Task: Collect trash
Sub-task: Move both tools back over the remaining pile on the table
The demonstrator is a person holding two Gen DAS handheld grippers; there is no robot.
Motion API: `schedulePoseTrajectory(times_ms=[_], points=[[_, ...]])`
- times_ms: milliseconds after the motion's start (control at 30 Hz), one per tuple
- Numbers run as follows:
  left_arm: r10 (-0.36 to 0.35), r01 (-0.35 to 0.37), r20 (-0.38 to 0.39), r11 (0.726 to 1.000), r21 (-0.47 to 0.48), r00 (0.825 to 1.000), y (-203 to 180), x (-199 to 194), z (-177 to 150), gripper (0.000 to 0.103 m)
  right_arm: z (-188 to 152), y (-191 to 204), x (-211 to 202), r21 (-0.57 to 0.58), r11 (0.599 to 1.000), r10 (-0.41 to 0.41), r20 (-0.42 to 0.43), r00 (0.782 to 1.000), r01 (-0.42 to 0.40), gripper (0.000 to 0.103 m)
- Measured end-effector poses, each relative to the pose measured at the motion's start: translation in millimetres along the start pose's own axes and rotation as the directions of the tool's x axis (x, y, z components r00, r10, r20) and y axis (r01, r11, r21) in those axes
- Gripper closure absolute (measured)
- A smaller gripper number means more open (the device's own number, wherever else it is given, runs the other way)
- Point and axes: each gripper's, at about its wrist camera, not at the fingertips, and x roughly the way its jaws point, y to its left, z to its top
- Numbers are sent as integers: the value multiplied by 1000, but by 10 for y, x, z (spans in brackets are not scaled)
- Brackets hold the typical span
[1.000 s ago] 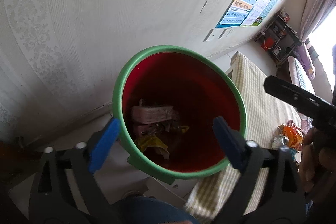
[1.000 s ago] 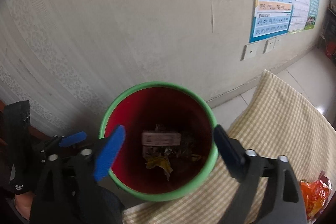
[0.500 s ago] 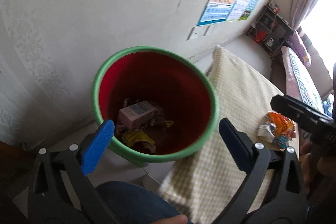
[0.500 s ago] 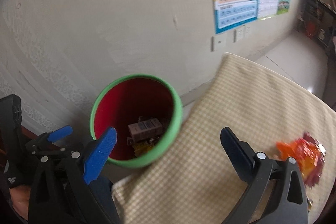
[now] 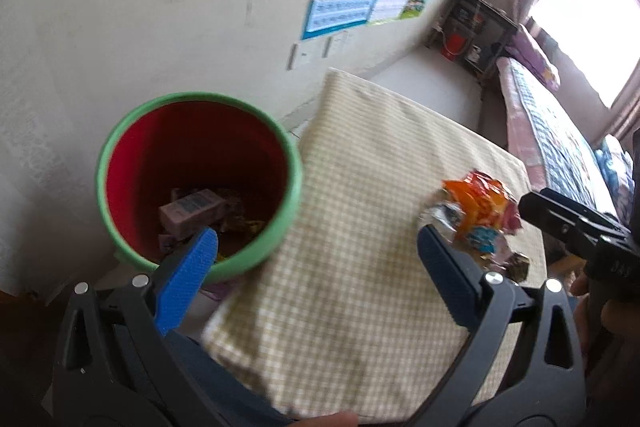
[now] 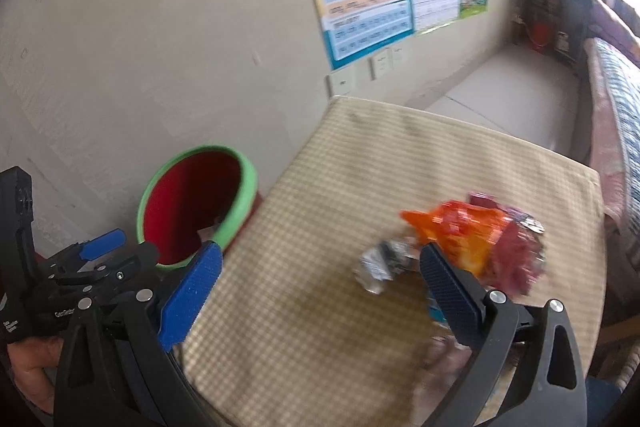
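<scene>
Both grippers are spread wide and hold nothing. The left gripper (image 5: 318, 255) hangs over the near left edge of the checked worktop (image 5: 360, 287), beside the red bin (image 5: 200, 151) with its green rim, which stands off the worktop's left side against the wall. A pink carton (image 5: 192, 209) and other scraps lie in the bin. The right gripper (image 6: 320, 267) hovers over the worktop near a blurred pile of wrappers (image 6: 472, 243) at the right.

A bin (image 5: 120, 143) stands against the wall (image 5: 160, 7) just left of the desk (image 5: 360, 227), a carton (image 5: 190, 209) lies inside it, and wrappers (image 5: 478, 215) lie on the desk's right part.
</scene>
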Motion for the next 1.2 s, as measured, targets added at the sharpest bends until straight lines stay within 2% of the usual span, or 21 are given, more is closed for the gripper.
schedulePoseTrajectory(times_ms=[267,633,900,1200], points=[[-64,67,-33,994,82,997,-538,99,-74,5,-187,-614,-314,87,994,-75,25,997,73,7],[-110,123,-88,980,159,990,-1056,355,-127,5,-379,-1282,-459,191,971,-149,7,989,145,7],[-107,130,-125,973,192,986,-1232,589,-86,5,-442,-1570,-352,219,960,-174,-26,984,176,9],[-94,135,-182,965,224,979,-1362,949,-63,5,-398,-1794,19,226,958,-159,-87,983,175,11]])
